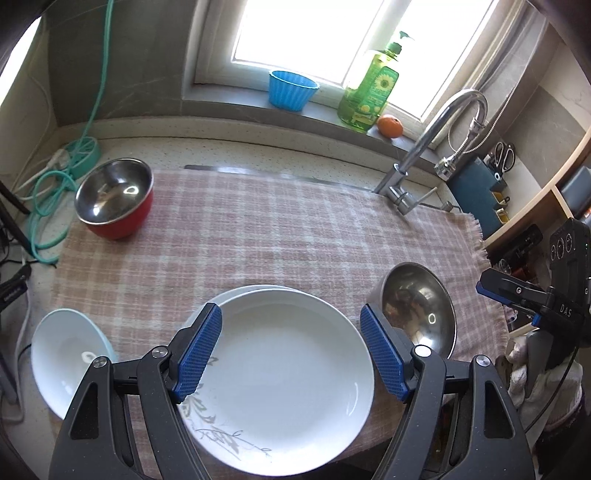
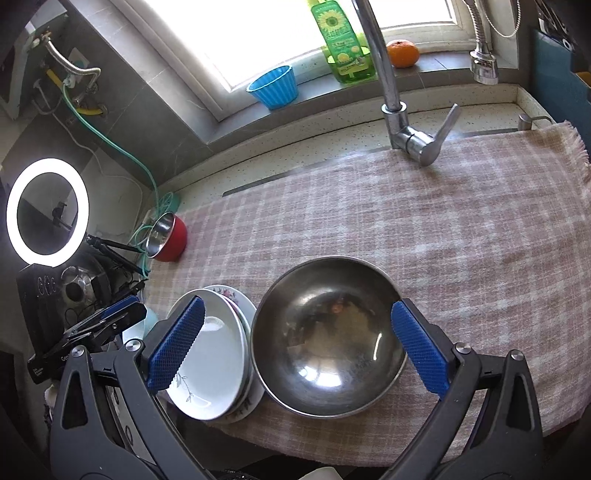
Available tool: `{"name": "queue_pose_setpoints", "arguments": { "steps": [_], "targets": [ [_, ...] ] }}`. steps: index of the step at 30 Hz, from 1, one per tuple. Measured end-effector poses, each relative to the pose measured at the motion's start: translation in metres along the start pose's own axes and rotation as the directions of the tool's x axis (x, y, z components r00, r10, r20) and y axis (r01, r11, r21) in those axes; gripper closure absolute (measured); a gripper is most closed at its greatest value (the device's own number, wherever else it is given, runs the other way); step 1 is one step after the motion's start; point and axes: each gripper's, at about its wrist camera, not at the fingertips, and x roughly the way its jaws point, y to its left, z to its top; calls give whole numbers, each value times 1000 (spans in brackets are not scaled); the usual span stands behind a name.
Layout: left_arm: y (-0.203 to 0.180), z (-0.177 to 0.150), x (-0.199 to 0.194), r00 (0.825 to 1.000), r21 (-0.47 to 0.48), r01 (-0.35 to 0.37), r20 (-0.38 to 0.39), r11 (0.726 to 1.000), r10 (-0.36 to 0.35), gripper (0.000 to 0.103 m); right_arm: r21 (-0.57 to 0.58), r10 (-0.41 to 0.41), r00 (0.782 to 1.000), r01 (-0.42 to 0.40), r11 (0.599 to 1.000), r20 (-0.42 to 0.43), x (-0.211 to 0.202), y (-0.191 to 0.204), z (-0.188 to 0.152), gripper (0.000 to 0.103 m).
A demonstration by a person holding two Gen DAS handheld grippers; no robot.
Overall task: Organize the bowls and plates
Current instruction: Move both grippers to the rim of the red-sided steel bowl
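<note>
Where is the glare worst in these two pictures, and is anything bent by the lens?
Left wrist view: the window is blown out white, and the faucet curves with the fisheye. Right wrist view: the ring light and the window are overexposed, and the steel bowl shows bright reflections.

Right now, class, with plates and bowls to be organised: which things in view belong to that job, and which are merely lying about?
Belong:
stacked white plates
steel bowl
red bowl
pale blue bowl

Lying about:
blue cup
soap bottle
orange
tap
green hose
</note>
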Motion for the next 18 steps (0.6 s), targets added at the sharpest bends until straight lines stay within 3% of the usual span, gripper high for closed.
{"name": "queue_pose_setpoints", "arguments": {
  "steps": [9, 18],
  "targets": [
    [66, 14, -27, 997, -97, -53, 53, 994, 59, 26, -121, 69, 997, -63, 991, 39, 17, 77, 28, 0],
    [138, 31, -39, 990, -205, -83, 92, 975, 103, 26, -286, 125, 991, -106, 952, 49, 49, 161, 61, 0]
  ]
}}
